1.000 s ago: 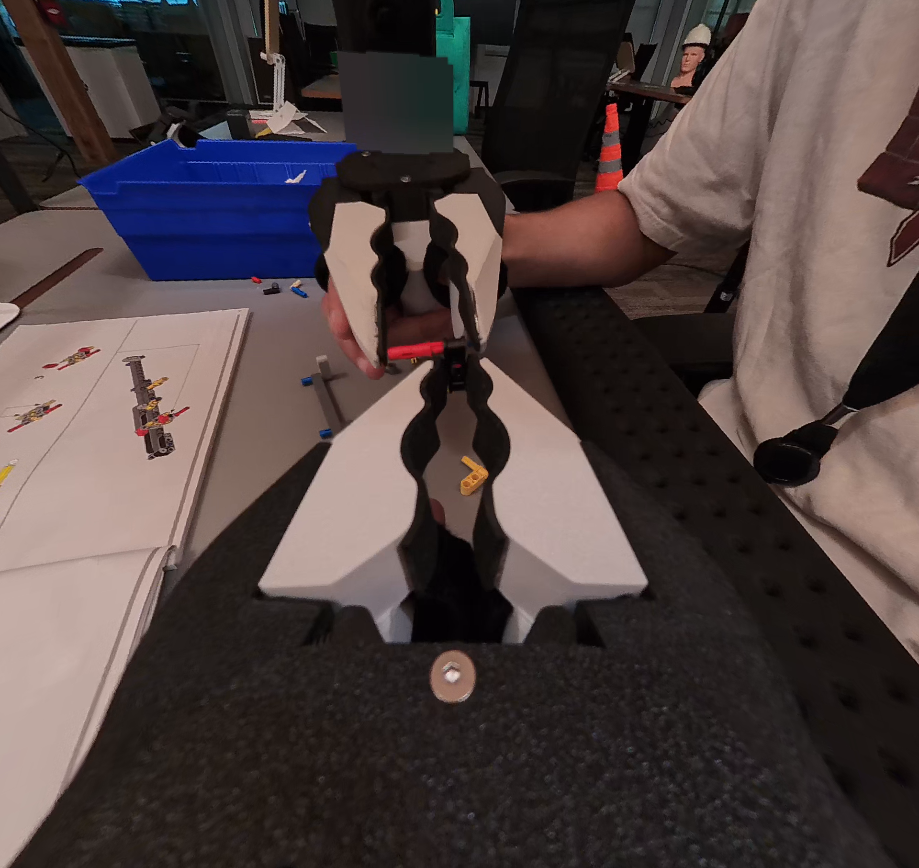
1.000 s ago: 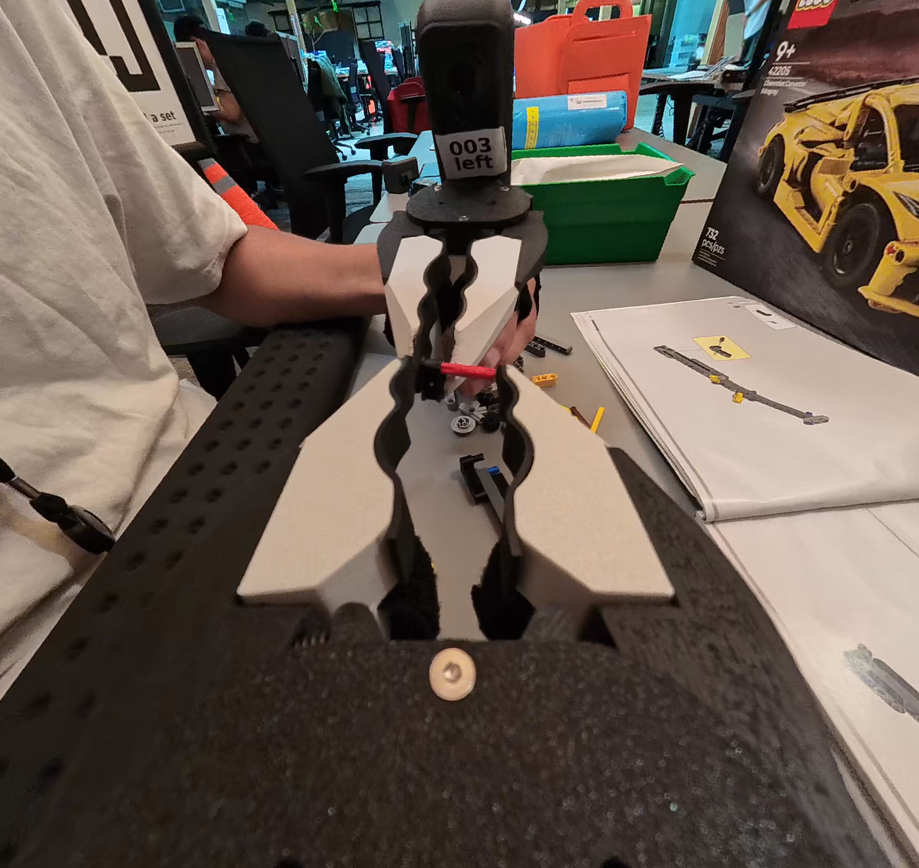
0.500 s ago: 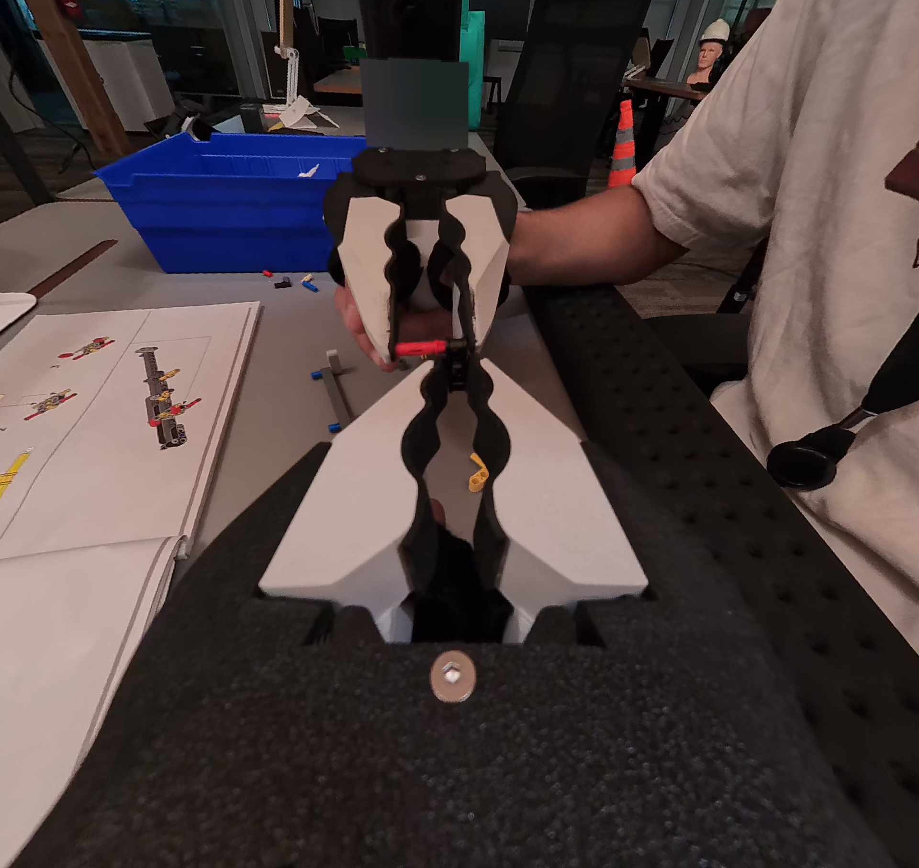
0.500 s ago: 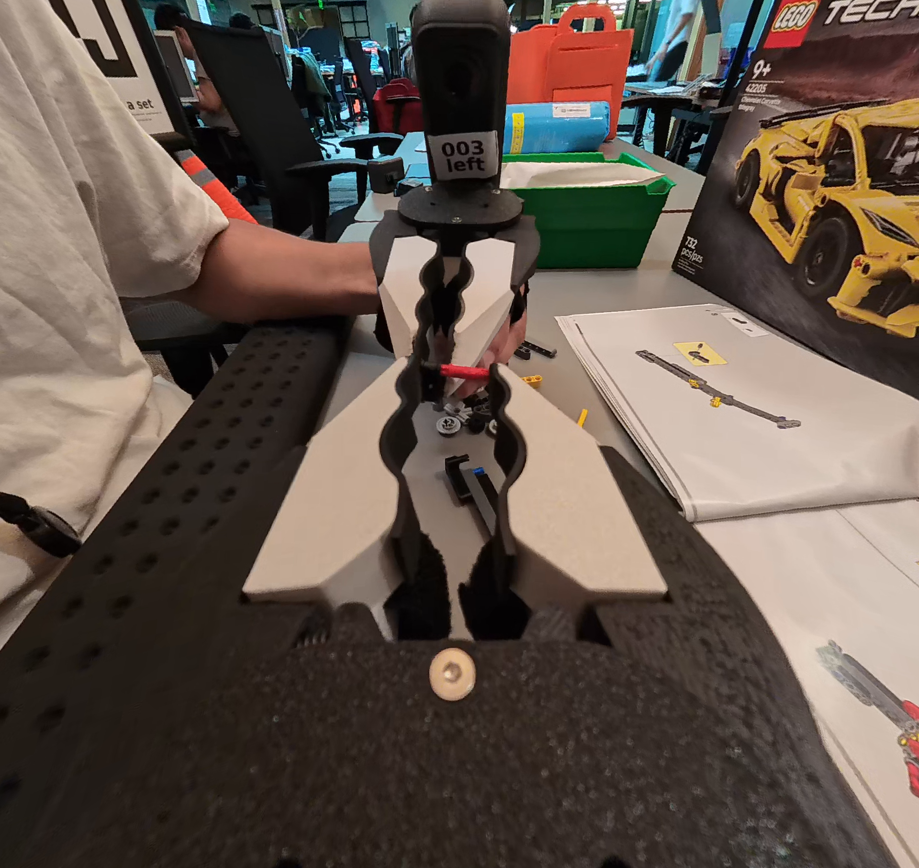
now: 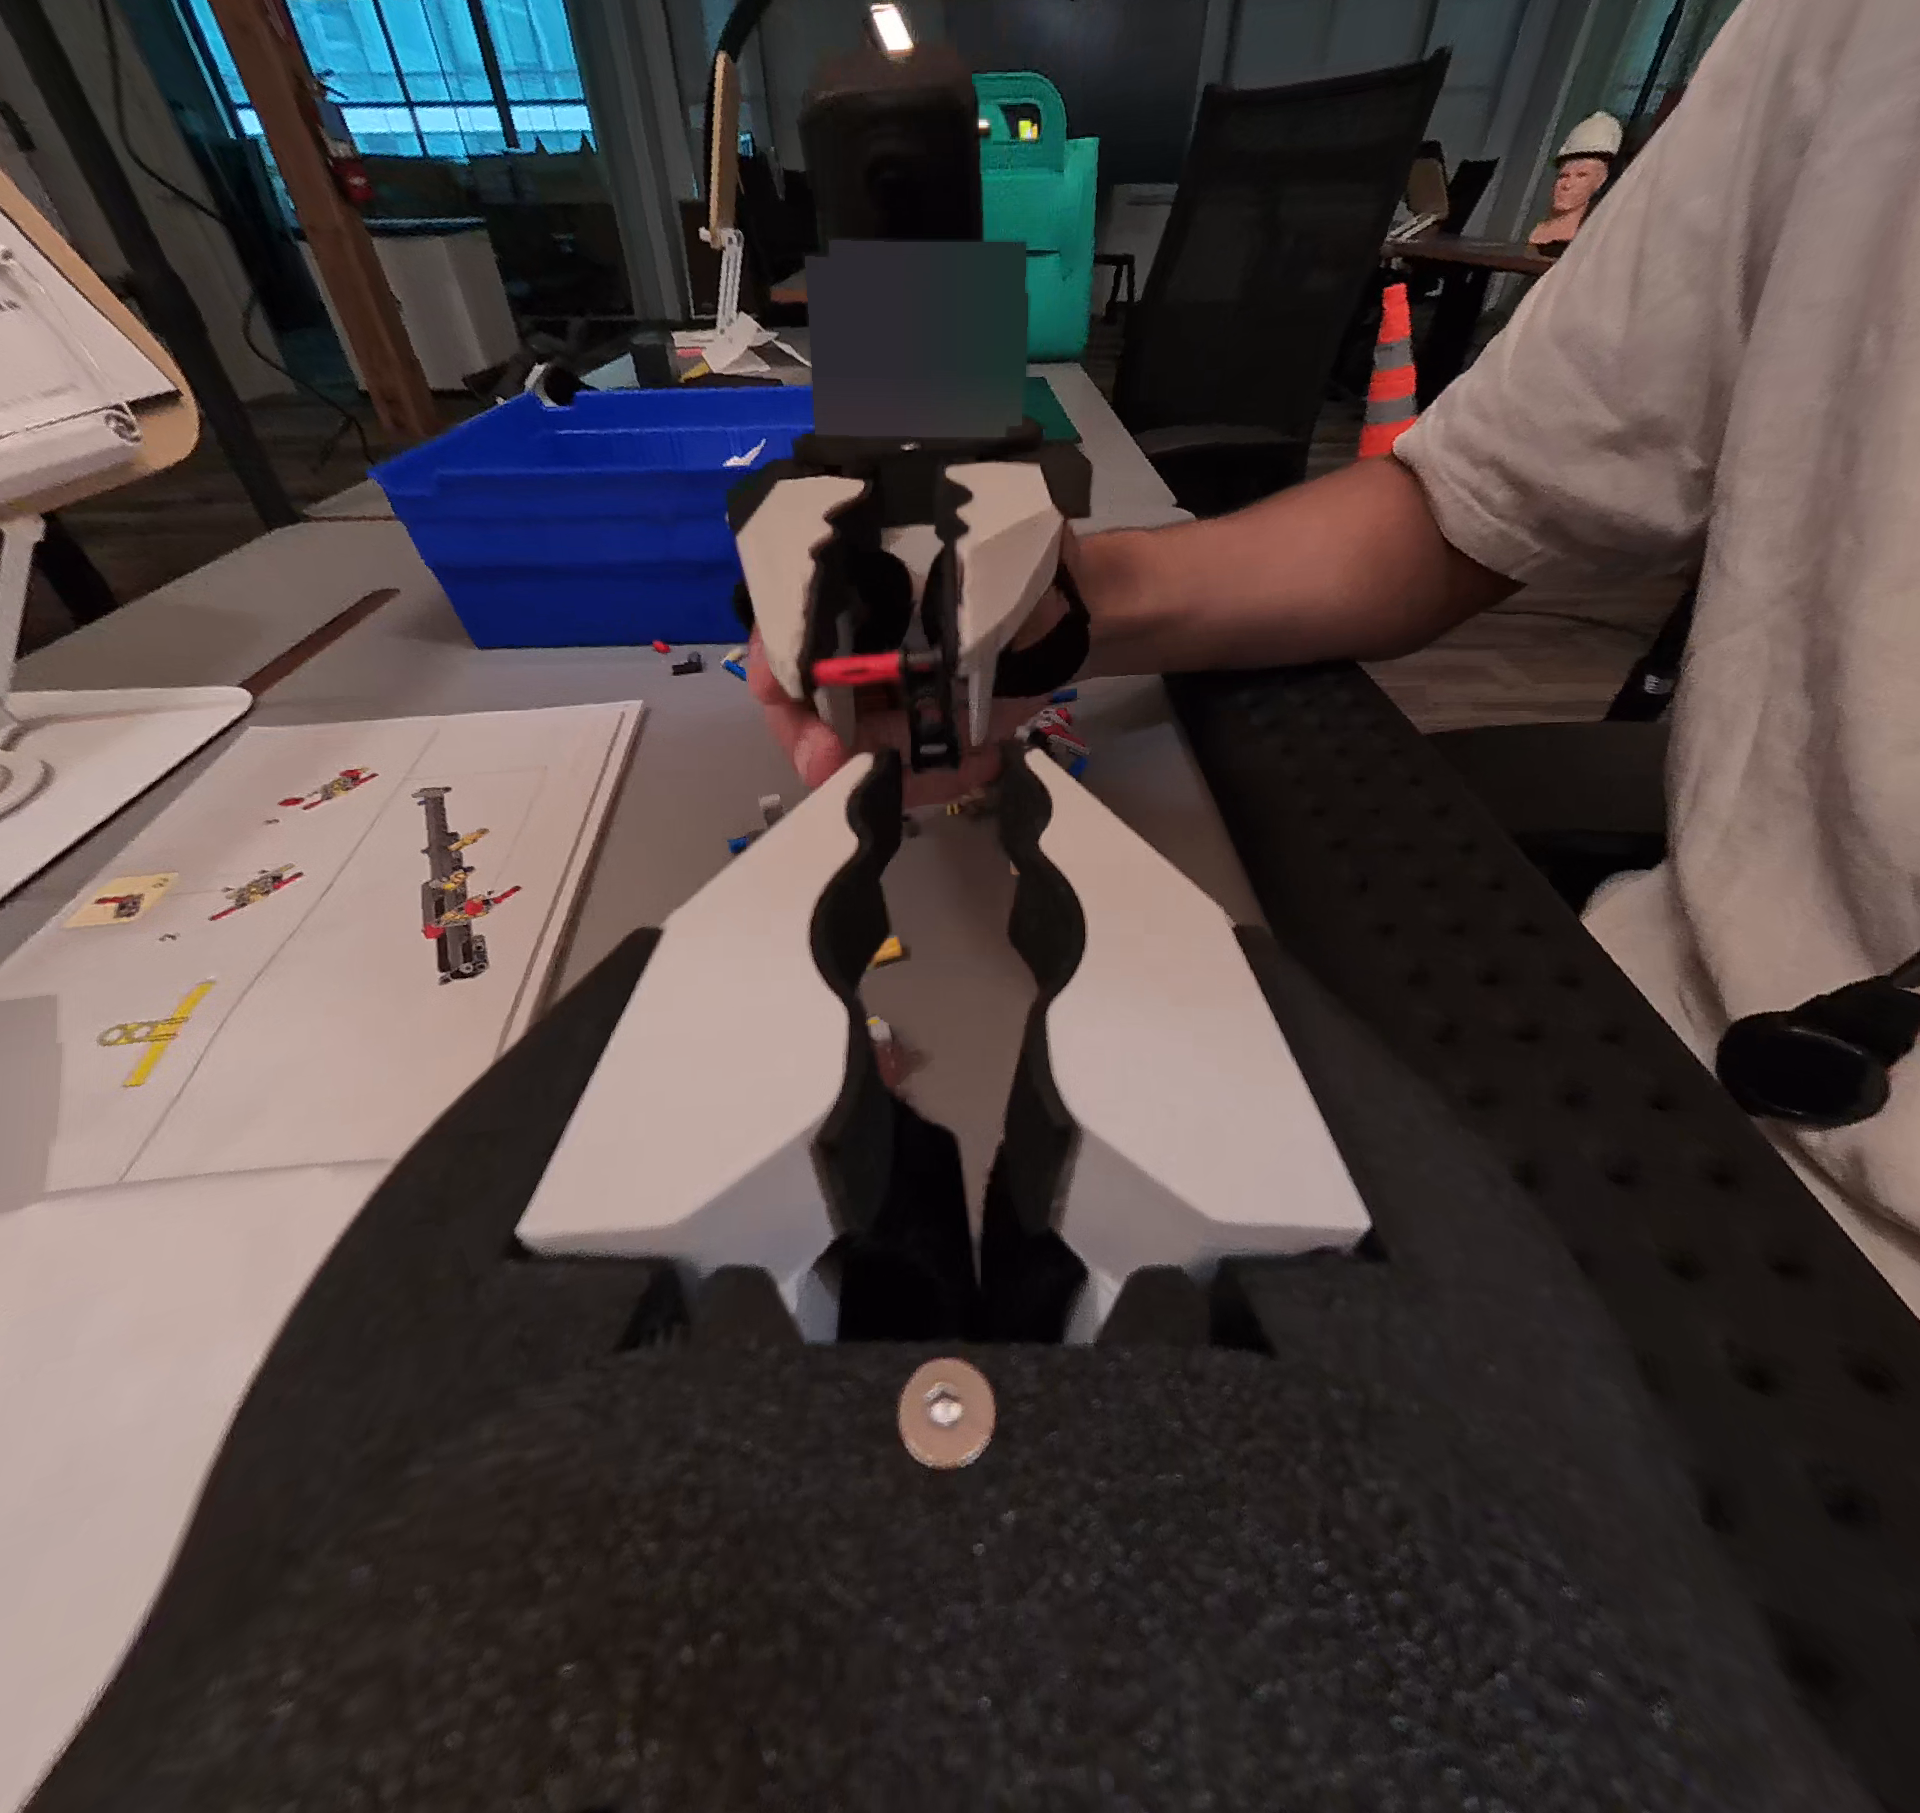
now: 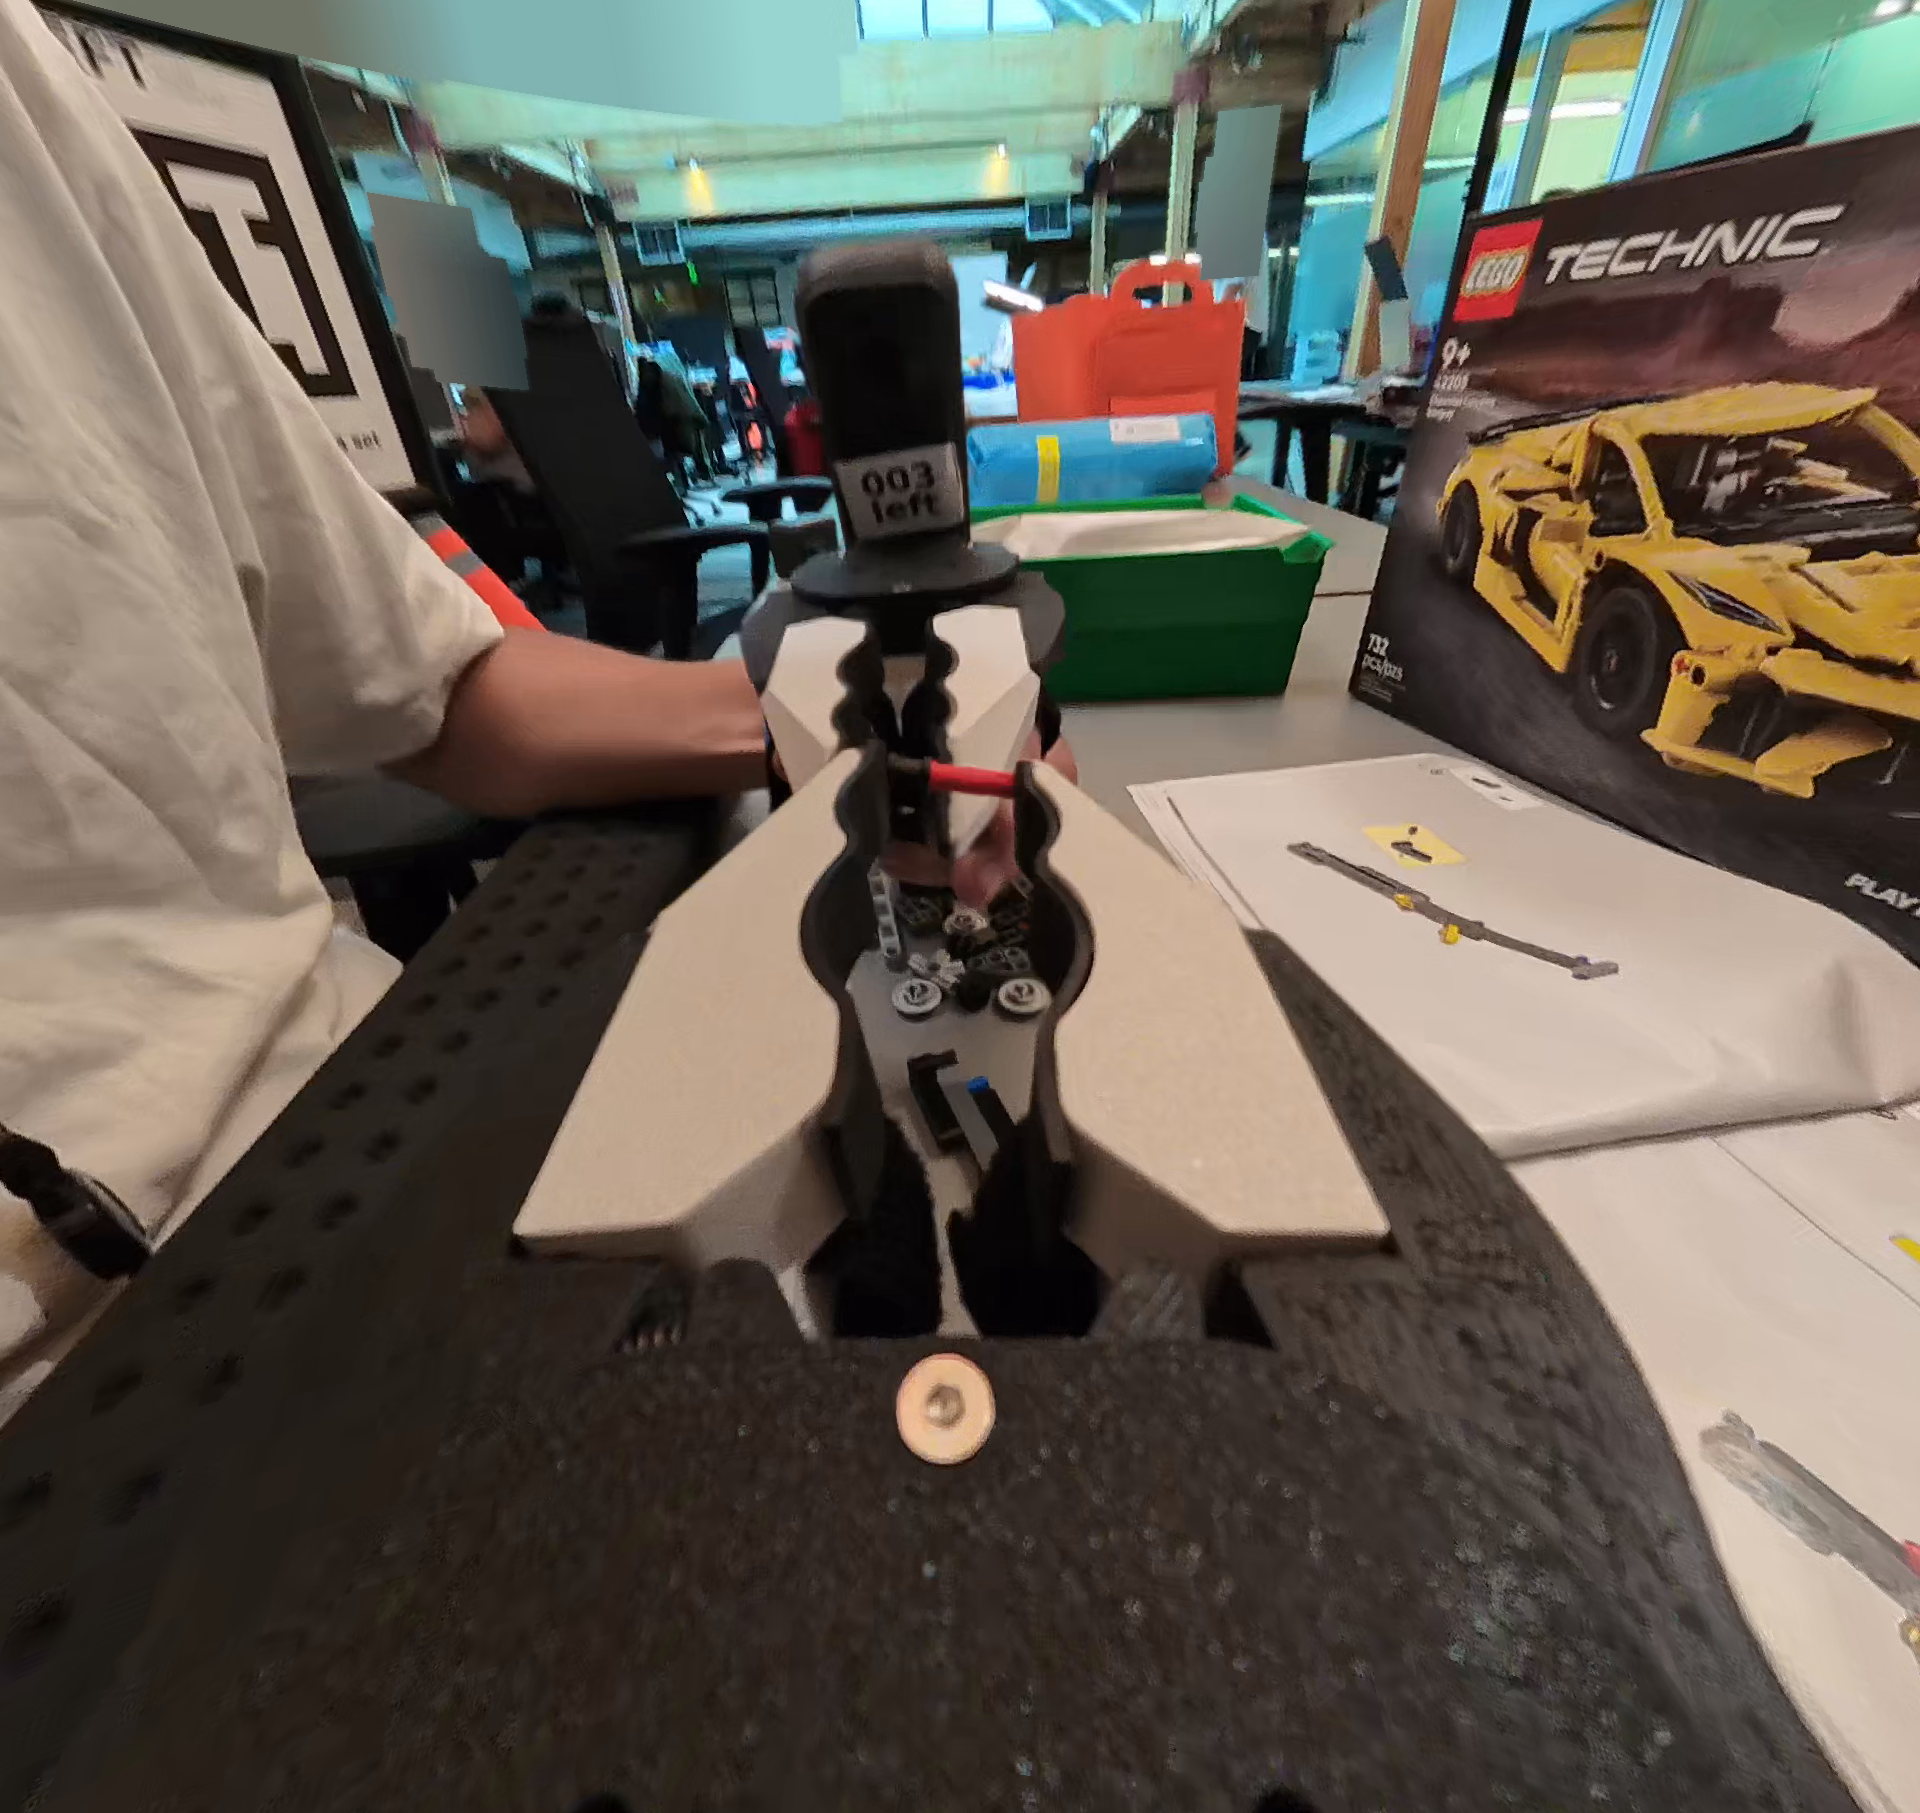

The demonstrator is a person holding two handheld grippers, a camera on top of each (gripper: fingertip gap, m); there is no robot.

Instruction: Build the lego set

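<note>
Axle (image 6: 968, 779), red, with a black connector (image 5: 932, 719) on one end, is up in the air above the parts pile (image 6: 966, 963). Right gripper (image 6: 945, 776) pinches it end to end. Left gripper (image 5: 951, 766) is spread, tips flanking the connector; I see no contact. I would close squarely on the connector, then push along the axle's line. Any skew could pop it loose into the pile.
</note>
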